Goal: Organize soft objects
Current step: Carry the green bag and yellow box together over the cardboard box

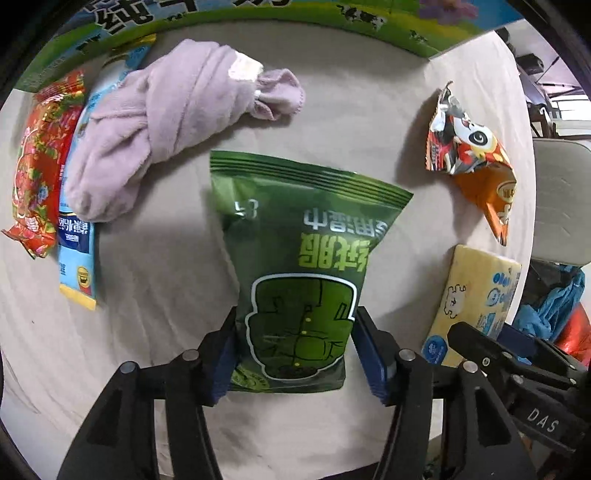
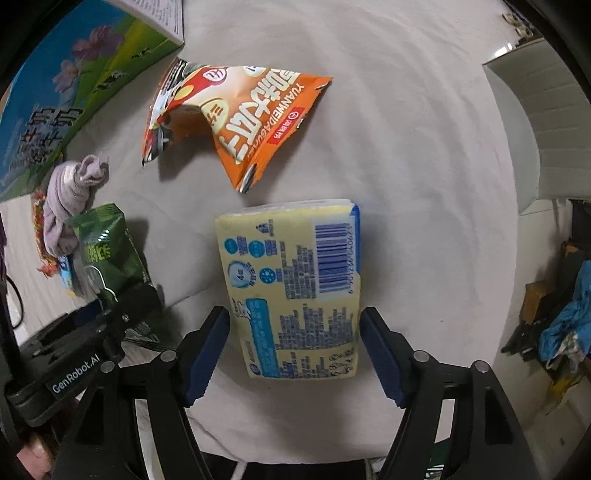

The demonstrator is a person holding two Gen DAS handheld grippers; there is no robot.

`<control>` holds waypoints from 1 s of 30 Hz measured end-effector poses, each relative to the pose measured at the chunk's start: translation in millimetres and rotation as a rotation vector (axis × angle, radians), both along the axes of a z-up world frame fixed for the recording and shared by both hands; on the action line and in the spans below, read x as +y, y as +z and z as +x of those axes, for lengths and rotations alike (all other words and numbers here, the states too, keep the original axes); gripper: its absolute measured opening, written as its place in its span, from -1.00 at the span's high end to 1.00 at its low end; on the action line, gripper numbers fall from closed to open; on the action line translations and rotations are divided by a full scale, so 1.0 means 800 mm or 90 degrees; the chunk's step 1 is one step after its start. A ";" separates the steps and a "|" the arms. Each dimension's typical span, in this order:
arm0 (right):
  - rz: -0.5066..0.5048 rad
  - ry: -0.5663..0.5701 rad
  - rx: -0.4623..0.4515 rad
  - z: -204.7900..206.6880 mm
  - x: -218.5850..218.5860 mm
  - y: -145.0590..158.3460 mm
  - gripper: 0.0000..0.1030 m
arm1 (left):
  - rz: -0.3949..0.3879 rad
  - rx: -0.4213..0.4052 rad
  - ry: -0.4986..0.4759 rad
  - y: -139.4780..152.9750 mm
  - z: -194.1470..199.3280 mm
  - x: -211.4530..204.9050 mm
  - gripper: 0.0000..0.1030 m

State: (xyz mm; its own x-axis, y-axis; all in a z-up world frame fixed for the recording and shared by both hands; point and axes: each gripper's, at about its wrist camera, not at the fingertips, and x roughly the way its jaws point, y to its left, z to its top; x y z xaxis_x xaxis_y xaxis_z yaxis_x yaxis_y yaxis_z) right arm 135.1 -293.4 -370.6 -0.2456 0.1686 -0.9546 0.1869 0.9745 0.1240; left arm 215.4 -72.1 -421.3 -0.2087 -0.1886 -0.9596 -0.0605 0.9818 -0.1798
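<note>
My left gripper (image 1: 295,354) has jaws clamped on the green snack bag (image 1: 299,266); right gripper (image 2: 295,350) jaws stand apart around the tissue pack (image 2: 295,288), so I'd close gently, squarely.

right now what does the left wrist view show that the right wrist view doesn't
Only the left wrist view: the green snack bag's front between the left gripper's blue pads, and the whole light blue packet.

Only the right wrist view: the yellow tissue pack's barcode side between the right gripper's spread pads, and a white box at the cloth's edge.

Both share: the lilac towel, orange snack bag, red packet and the green printed carton.
</note>
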 end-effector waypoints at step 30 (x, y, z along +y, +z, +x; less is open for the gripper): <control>0.069 0.078 -0.229 0.000 -0.016 0.224 -0.26 | 0.023 -0.294 0.030 0.320 -0.088 -0.022 0.28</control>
